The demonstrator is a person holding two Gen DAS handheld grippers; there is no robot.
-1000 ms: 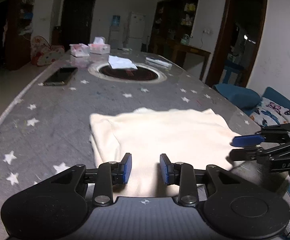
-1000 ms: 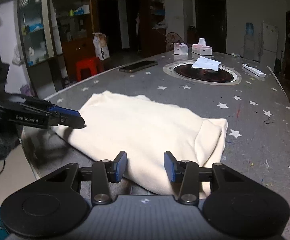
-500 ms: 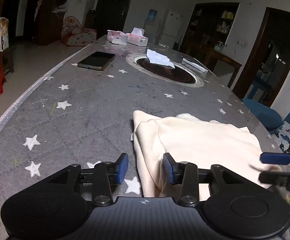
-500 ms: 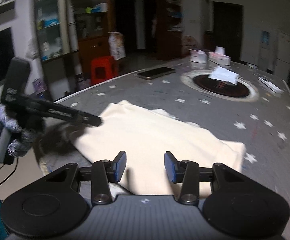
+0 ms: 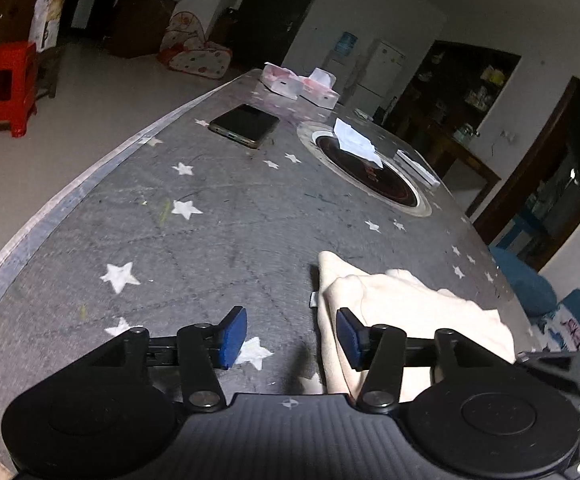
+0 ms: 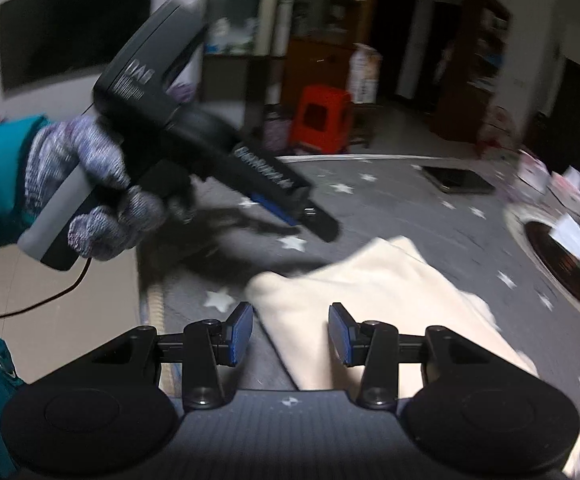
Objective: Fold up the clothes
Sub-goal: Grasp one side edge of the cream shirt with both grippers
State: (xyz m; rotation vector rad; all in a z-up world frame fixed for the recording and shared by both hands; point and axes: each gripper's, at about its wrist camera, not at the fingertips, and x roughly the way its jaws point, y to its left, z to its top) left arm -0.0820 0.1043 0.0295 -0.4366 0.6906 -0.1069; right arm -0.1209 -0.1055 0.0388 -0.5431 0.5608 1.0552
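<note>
1. Far left in the left wrist view, a red stool (image 5: 4, 86) stands on the pale floor (image 5: 90, 92), with a spotted play tent (image 5: 196, 50) farther back by a dark doorway (image 5: 278, 16).
2. The table (image 5: 194, 216) has a grey cover printed with white stars and a pale strip along its curved edge.
3. A dark phone (image 5: 245, 125) lies flat on the far part of the table, and beyond it sit two tissue boxes (image 5: 301, 84) side by side.
4. To the right of the phone, a round dark cooktop (image 5: 385, 184) is set into the table, with a crumpled white tissue (image 5: 355, 142) on its near rim and a white remote (image 5: 417, 166) just past it.
5. The left gripper (image 5: 291, 334) hangs low over the table, jaws wide apart and holding nothing; its right pad is right against the edge of the cream garment (image 5: 401, 312).
6. That garment lies folded on the table, bunched at its left edge, reaching toward the right side of the table.
7. In the right wrist view, a gloved hand (image 6: 86, 188) grips the left tool's handle, which slants down over the table.
8. The right gripper (image 6: 290, 334) also has its jaws wide apart and empty, with a corner of the cream garment (image 6: 369, 292) lying between and beyond them.
9. Behind it stand shelves (image 6: 321, 20) and the red stool (image 6: 321, 118); much of this view is blurred.
</note>
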